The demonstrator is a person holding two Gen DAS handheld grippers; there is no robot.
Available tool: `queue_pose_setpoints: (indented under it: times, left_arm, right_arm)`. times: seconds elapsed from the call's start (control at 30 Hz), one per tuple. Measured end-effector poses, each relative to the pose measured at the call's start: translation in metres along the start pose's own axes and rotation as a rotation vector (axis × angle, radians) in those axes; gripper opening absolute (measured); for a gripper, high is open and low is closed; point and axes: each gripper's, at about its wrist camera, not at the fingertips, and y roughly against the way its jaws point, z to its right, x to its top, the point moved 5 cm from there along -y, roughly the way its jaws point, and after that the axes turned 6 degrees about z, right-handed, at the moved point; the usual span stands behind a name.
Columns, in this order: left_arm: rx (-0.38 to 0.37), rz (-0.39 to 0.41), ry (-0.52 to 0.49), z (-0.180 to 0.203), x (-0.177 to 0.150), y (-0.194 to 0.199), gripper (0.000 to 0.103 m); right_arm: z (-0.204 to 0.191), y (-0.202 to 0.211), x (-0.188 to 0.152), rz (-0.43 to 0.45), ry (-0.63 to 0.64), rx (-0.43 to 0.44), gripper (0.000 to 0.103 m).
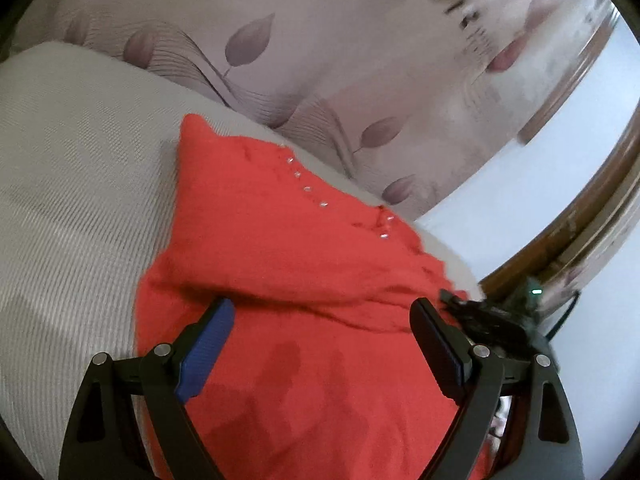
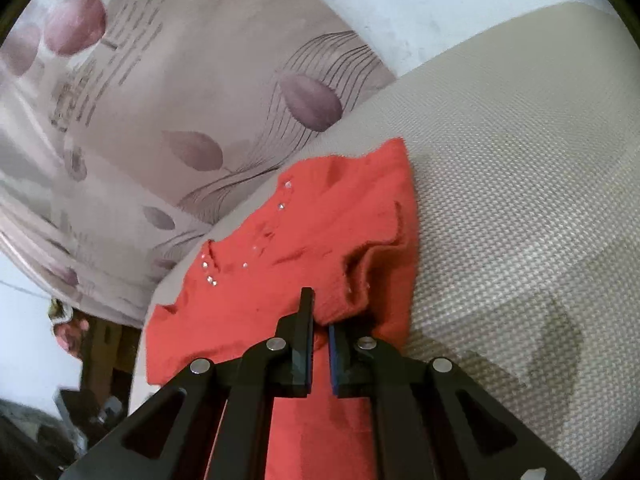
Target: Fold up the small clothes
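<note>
Right now the red knit top point(image 1: 280, 240) lies spread on the woven grey cushion point(image 1: 72, 184), and both tongs are right over its near end. In the left wrist view the left gripper point(image 1: 322, 344) stands wide open, blue pad at lower left and black pad at lower right, with red cloth filling the gap below them; nothing is pinched there, and whether the pads brush the fabric I cannot tell. The garment runs away from those jaws toward the upper centre of the frame, its long axis slanting up and slightly left, with a line of small shiny studs point(image 1: 308, 189) trailing across the far part. A raised fold crosses just beyond the open fingertips. Over in the right wrist view the right gripper point(image 2: 320, 320) is closed, jaws almost together, and a bunched edge of the red top point(image 2: 280, 240) is caught between them at lower centre, the cloth humping up just right of the tips. From there the top stretches toward the upper left of the frame, studs point(image 2: 244, 265) near the neckline, while the cushion point(image 2: 520, 200) shows bare at right. So the right hand already has its corner; the left looks the one still to take hold. My guess: the fold will turn on carrying this near edge up along that long axis toward the far end by the patterned curtain point(image 1: 320, 60).
</note>
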Motion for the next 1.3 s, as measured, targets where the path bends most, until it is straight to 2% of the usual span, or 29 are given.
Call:
queue_pose_setpoints:
  times: [0.07,0.1,0.17,0.23,0.27,0.33,0.37,0.43,0.53,0.63,0.67,0.7,0.73,0.77,0.8,0.9,0.93,0.97,1.07,1.1,1.13,1.17,1.2,1.23,1.27,1.3]
  left_arm:
    - [0.034,-0.035,0.083,-0.015,0.008,-0.015,0.089]
    - [0.036,-0.008,0.114,-0.022,0.012,-0.014,0.089]
    - [0.116,0.109,0.156,-0.041,0.023,0.002,0.089]
    - [0.119,0.145,0.224,-0.058,0.023,0.011,0.089]
    - [0.127,0.15,0.215,-0.061,0.02,0.014,0.089]
    - [0.283,0.164,0.096,-0.061,0.015,0.018,0.089]
    - [0.299,0.157,0.082,-0.061,0.013,0.019,0.089]
    - [0.251,0.161,0.102,-0.06,0.013,0.025,0.089]
    - [0.235,0.146,0.011,-0.046,0.011,0.039,0.089]
    - [0.188,0.017,-0.091,-0.029,-0.011,0.052,0.089]
    - [0.167,-0.031,-0.125,-0.026,-0.023,0.061,0.089]
    - [0.158,-0.06,-0.149,-0.025,-0.031,0.068,0.089]
    - [0.151,-0.094,-0.173,-0.025,-0.043,0.08,0.089]
    - [0.136,-0.14,-0.181,-0.027,-0.058,0.093,0.089]
    - [0.118,-0.173,-0.171,-0.029,-0.07,0.101,0.089]
    - [0.034,-0.271,-0.066,-0.04,-0.102,0.126,0.089]
    - [0.012,-0.26,-0.043,-0.041,-0.106,0.137,0.089]
    - [0.0,-0.252,-0.02,-0.043,-0.109,0.146,0.089]
    - [-0.044,-0.257,0.056,-0.049,-0.122,0.164,0.089]
    - [-0.061,-0.246,0.082,-0.052,-0.126,0.168,0.089]
    - [-0.07,-0.232,0.097,-0.052,-0.128,0.171,0.089]
    - [-0.083,-0.231,0.103,-0.05,-0.135,0.177,0.089]
    - [-0.089,-0.234,0.096,-0.047,-0.139,0.176,0.089]
    - [-0.097,-0.237,0.088,-0.042,-0.142,0.174,0.087]
    - [-0.104,-0.232,0.075,-0.038,-0.148,0.176,0.087]
    - [-0.106,-0.236,0.064,-0.034,-0.149,0.176,0.087]
  right_arm:
    - [-0.004,-0.002,-0.003,-0.003,0.006,-0.003,0.008]
    - [-0.006,-0.003,-0.005,-0.002,0.009,-0.002,0.008]
    - [-0.01,-0.004,-0.007,-0.003,0.011,0.006,0.008]
    - [-0.013,-0.008,-0.01,-0.017,0.001,0.014,0.008]
    - [-0.012,-0.01,-0.01,-0.029,-0.001,0.011,0.008]
    - [-0.006,-0.01,-0.008,-0.034,-0.001,0.004,0.008]
    - [-0.006,-0.012,-0.01,-0.037,-0.007,-0.002,0.007]
    - [-0.008,-0.016,-0.018,-0.046,-0.041,0.005,0.007]
    - [0.004,0.005,-0.021,-0.035,-0.065,0.025,0.012]
    - [-0.018,0.029,-0.043,-0.009,-0.079,0.022,0.017]
    - [-0.03,0.041,-0.061,-0.013,-0.069,0.037,0.024]
    - [-0.017,0.058,-0.067,-0.025,-0.061,0.049,0.029]
    - [-0.021,0.072,-0.085,-0.045,-0.046,0.061,0.039]
    - [-0.031,0.085,-0.111,-0.066,-0.03,0.064,0.043]
    - [-0.024,0.097,-0.122,-0.078,-0.025,0.062,0.044]
    - [-0.043,0.117,-0.185,-0.142,-0.039,0.051,0.045]
    - [-0.062,0.119,-0.212,-0.165,-0.032,0.035,0.045]
    - [-0.062,0.127,-0.221,-0.172,-0.022,0.024,0.045]
    - [-0.101,0.134,-0.261,-0.174,-0.008,0.035,0.044]
    - [-0.106,0.135,-0.272,-0.177,-0.015,0.041,0.044]
    - [-0.126,0.127,-0.292,-0.188,-0.017,0.043,0.044]
    - [-0.107,0.141,-0.287,-0.191,-0.018,0.053,0.044]
    - [-0.105,0.144,-0.291,-0.182,-0.019,0.067,0.044]
    - [-0.125,0.136,-0.306,-0.174,-0.025,0.088,0.044]
    - [-0.102,0.148,-0.299,-0.172,-0.03,0.103,0.044]
    - [-0.103,0.145,-0.301,-0.171,-0.03,0.115,0.044]
